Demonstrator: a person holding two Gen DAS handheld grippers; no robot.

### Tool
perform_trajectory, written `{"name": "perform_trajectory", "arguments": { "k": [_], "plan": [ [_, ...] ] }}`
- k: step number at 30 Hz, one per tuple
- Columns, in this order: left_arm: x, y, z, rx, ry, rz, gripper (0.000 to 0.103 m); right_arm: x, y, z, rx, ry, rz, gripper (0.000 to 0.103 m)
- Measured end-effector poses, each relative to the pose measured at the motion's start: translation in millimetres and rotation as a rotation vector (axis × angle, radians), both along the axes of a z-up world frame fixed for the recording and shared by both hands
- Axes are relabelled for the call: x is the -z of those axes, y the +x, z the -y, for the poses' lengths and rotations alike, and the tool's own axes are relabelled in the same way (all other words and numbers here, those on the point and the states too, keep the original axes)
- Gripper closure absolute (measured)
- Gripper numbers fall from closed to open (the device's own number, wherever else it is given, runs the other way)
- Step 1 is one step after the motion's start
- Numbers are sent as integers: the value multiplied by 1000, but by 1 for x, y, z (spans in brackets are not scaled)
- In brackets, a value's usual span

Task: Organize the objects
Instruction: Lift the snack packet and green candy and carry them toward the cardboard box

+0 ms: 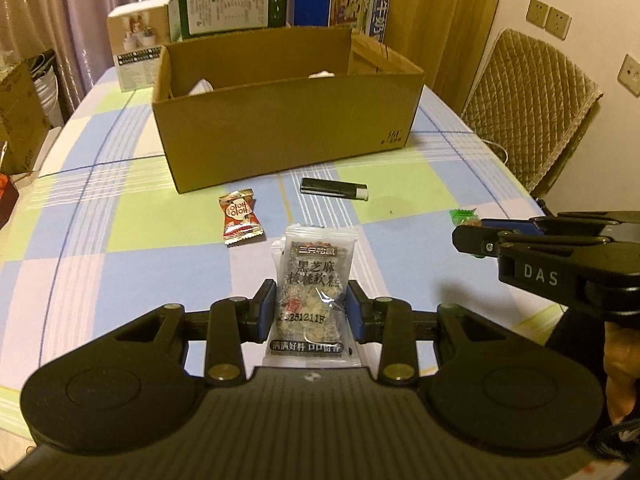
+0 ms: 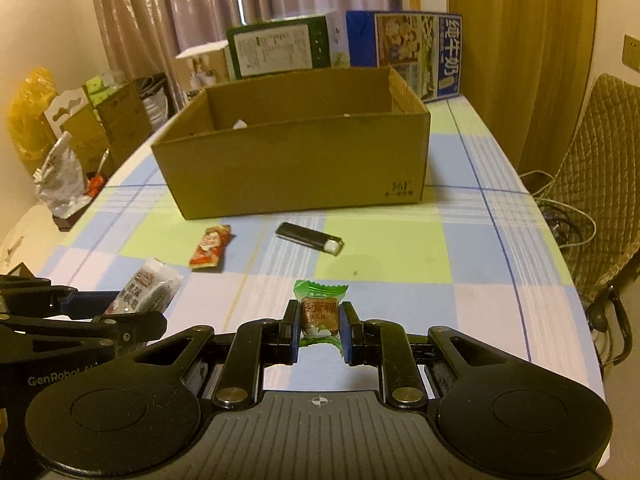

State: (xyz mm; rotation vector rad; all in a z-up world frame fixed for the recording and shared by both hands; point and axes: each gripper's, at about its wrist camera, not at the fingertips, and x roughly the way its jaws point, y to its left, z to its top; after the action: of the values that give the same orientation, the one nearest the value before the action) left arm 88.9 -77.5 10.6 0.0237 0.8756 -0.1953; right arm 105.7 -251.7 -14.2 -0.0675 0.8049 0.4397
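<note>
Crinkly film packets, light and slippery, suit a mid-body pinch. Left gripper (image 1: 312, 308) clamps the sesame packet (image 1: 314, 292) above the table (image 1: 400, 248); right gripper (image 2: 319, 330) squeezes the green candy (image 2: 320, 310), box (image 2: 296, 160) beyond.

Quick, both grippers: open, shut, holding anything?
Left gripper: shut on the grey snack packet.
Right gripper: shut on the green candy.
</note>
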Motion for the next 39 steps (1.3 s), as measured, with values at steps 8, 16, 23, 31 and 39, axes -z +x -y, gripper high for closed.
{"name": "perform_trajectory", "arguments": {
  "k": [8,16,23,31,39],
  "plan": [
    [-18,-24,-3,-15,-7,35,72,-18,-24,2,-8,7,28,86],
    [-26,-33,-4,-20,-6,53,72,-27,-34,5,-4,8,47,86],
    [-29,-34,-2,-17,-2,57,72,-29,-35,9,0,10,48,86],
    [-30,-31,-3,-16,3,52,72,-30,-34,9,-4,7,49,86],
    [-42,-16,-7,-8,19,77,72,-42,-17,7,-19,7,66,86]
  ]
}}
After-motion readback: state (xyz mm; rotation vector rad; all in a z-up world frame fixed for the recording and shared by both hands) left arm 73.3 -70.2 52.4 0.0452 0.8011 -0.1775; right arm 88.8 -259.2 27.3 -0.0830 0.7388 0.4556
